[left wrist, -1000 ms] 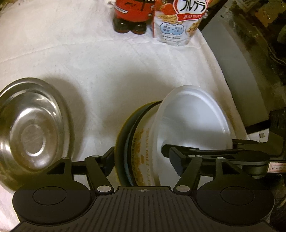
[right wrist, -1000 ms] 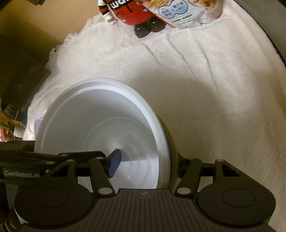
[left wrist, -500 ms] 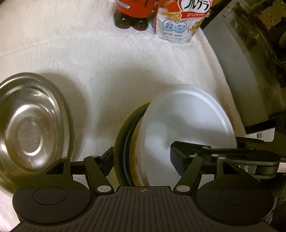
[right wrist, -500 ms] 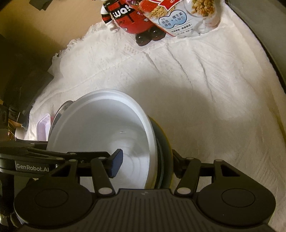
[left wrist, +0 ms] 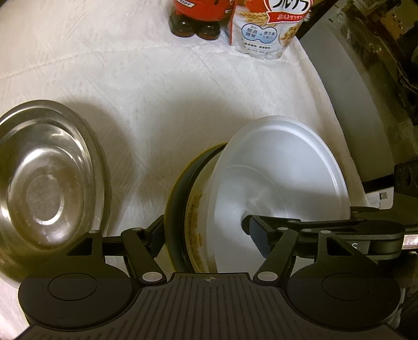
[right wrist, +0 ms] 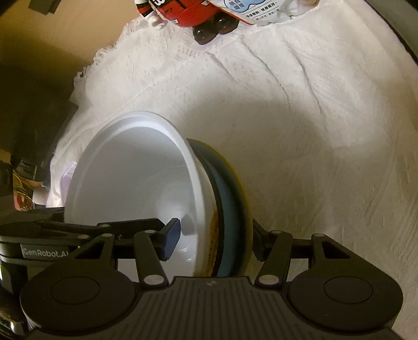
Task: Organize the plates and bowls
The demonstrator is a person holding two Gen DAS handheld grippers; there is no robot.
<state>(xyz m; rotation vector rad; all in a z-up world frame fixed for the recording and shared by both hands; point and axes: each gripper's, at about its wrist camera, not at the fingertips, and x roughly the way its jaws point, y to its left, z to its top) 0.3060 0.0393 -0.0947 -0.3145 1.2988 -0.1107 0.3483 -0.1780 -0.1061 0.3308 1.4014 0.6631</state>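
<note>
A stack of a white bowl [left wrist: 282, 177] nested over a printed bowl and a dark yellow-rimmed plate [left wrist: 180, 188] is held tilted above the white cloth. My left gripper [left wrist: 206, 235] is shut on the stack, one finger inside the white bowl, the other behind the plate. My right gripper [right wrist: 214, 235] is shut on the same stack [right wrist: 135, 183] from the other side; the plate [right wrist: 230, 193] shows at its right. A steel bowl [left wrist: 44, 183] lies on the cloth at the left in the left wrist view.
A red figure toy [left wrist: 201, 15] and a cereal bag [left wrist: 266, 28] stand at the far edge of the cloth [right wrist: 313, 117]. A grey surface [left wrist: 360, 104] runs along the right. A clear lidded box [right wrist: 68, 175] sits behind the stack.
The stack has tilted and shifted while both grippers stay clamped on it. The steel bowl has slid nearer in the left wrist view.
</note>
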